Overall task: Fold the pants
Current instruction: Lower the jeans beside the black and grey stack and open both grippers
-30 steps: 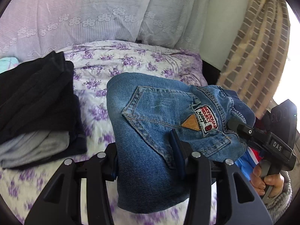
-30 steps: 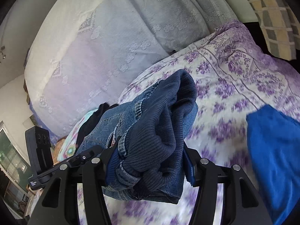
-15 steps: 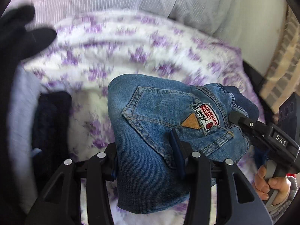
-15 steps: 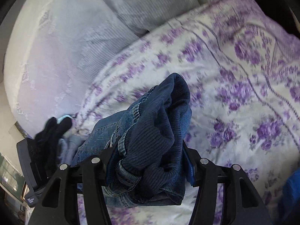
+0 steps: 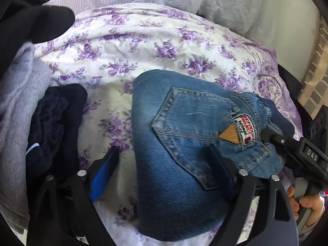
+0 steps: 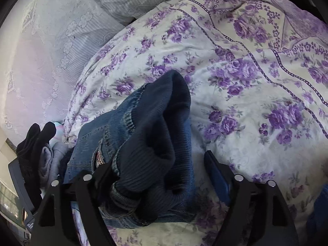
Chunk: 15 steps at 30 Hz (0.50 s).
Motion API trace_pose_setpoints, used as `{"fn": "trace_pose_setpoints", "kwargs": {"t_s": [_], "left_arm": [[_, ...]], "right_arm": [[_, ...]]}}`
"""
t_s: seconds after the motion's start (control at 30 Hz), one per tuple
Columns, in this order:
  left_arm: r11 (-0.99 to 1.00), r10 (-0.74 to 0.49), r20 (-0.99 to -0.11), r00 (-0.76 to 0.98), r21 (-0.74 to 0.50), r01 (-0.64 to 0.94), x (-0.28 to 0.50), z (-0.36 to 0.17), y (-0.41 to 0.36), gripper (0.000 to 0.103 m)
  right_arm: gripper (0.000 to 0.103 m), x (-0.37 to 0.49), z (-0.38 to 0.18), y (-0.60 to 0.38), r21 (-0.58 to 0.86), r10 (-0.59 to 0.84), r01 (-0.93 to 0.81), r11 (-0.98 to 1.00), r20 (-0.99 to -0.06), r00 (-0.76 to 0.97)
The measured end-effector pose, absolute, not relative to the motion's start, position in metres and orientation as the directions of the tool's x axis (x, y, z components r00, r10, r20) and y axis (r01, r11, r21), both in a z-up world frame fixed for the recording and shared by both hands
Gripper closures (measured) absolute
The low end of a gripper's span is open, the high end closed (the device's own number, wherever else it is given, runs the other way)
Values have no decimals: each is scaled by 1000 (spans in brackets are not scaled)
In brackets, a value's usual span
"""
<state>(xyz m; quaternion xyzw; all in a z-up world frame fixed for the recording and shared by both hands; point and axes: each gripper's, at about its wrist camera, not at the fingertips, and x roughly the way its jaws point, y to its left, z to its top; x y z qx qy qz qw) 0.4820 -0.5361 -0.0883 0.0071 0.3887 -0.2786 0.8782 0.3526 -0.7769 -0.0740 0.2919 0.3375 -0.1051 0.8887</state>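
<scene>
Folded jeans (image 5: 184, 143) look thick, heavy, floppy; both grippers, left (image 5: 164, 170) and right (image 6: 160, 174), stand spread apart, releasing; grip thick folded edges.

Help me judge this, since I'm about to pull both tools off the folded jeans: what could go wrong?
1. The left tool is open, but one finger lies against the jeans at the back pocket; withdrawing could drag the fold.
2. The ribbed waistband bulges loosely inside the open right tool, so the bundle may spring apart.
</scene>
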Motion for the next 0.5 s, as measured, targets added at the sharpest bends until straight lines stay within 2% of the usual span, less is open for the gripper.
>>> {"fn": "trace_pose_setpoints", "kwargs": {"t_s": [0.07, 0.3, 0.5], "left_arm": [[850, -474, -688, 549, -194, 490, 482, -89, -537, 14], [857, -458, -680, 573, -166, 487, 478, -86, -538, 13], [868, -409, -621, 669, -38, 496, 456, -68, -542, 10]], "right_arm": [[15, 353, -75, -776, 427, -14, 398, 812, -667, 745], [11, 347, -72, -774, 414, -43, 404, 816, -653, 756], [11, 331, -57, -763, 335, -149, 425, 841, -612, 776]]}}
